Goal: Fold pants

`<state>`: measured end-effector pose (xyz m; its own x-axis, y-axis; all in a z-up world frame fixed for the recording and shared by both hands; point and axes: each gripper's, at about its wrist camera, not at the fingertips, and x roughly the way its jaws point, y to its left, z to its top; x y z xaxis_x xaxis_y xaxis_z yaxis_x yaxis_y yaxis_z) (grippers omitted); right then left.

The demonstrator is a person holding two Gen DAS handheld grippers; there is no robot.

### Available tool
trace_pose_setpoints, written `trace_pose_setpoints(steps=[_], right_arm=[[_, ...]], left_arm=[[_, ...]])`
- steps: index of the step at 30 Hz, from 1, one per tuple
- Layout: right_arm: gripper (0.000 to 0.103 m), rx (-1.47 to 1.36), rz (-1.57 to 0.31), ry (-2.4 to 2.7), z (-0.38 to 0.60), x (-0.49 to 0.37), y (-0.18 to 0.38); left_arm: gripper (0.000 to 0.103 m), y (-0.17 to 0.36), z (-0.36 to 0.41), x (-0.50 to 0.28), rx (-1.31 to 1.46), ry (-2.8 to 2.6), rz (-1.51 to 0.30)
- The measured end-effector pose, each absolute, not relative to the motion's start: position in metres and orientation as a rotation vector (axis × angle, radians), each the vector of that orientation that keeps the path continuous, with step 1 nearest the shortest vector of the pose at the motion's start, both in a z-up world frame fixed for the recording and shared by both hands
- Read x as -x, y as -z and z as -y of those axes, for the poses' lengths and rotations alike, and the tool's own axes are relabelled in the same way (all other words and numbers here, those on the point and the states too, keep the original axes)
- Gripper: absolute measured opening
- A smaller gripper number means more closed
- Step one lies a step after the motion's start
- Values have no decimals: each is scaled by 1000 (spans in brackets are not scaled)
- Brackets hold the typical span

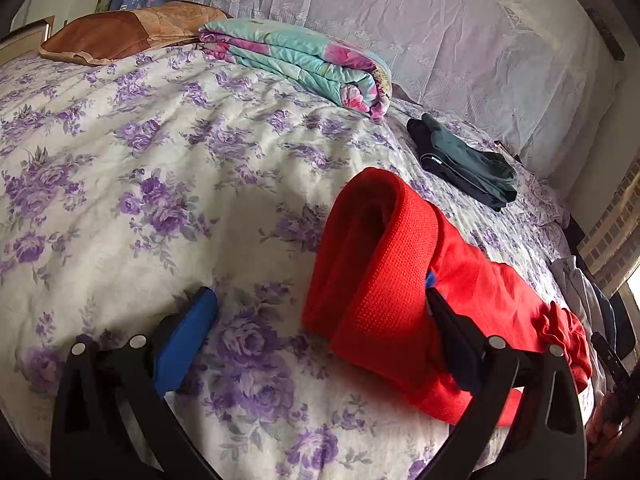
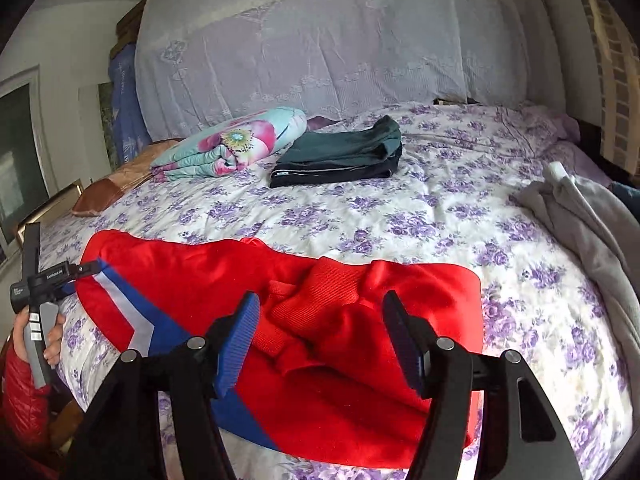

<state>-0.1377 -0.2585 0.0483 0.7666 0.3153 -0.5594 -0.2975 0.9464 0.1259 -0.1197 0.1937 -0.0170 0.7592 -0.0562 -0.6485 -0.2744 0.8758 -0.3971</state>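
Both your grippers stand wide, holding nothing: the right [image 2: 320,336] above the red pants [image 2: 340,360] at 6 o'clock on the bed [image 2: 460,208], the left [image 1: 320,320] straddling their 9 o'clock edge.

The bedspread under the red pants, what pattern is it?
White bedspread with purple flowers, clearest in the right wrist view.

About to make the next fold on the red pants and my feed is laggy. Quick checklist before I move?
1. Right tool open, pads off the cloth: ok.
2. Left tool open: ok.
3. Left tool clear of the red pants: not ok, one finger lies against the fold.
4. Pants flat: not ok, bunched in the middle.
5. Dark folded clothes out of the way: ok.
6. Grey garment clear of the pants: ok.
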Motion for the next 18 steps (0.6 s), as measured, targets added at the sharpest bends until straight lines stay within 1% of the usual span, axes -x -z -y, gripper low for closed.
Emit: trace_pose_setpoints(steps=[3, 9, 12, 15, 16, 18], right_arm=[[64, -15, -608, -336, 250, 134, -46], [65, 104, -620, -360, 219, 137, -38], [65, 216, -631, -388, 205, 148, -28], [69, 323, -617, -328, 202, 150, -20], [71, 348, -616, -312, 202, 148, -18], [72, 402, -629, -304, 198, 143, -14]], left_arm=[[98, 17, -194, 120, 499, -125, -705], [98, 17, -194, 120, 500, -123, -704], [98, 17, -193, 120, 501, -122, -703], [98, 17, -194, 120, 501, -122, -703], [98, 17, -194, 120, 501, -122, -703], [98, 17, -194, 120, 501, -122, -703]])
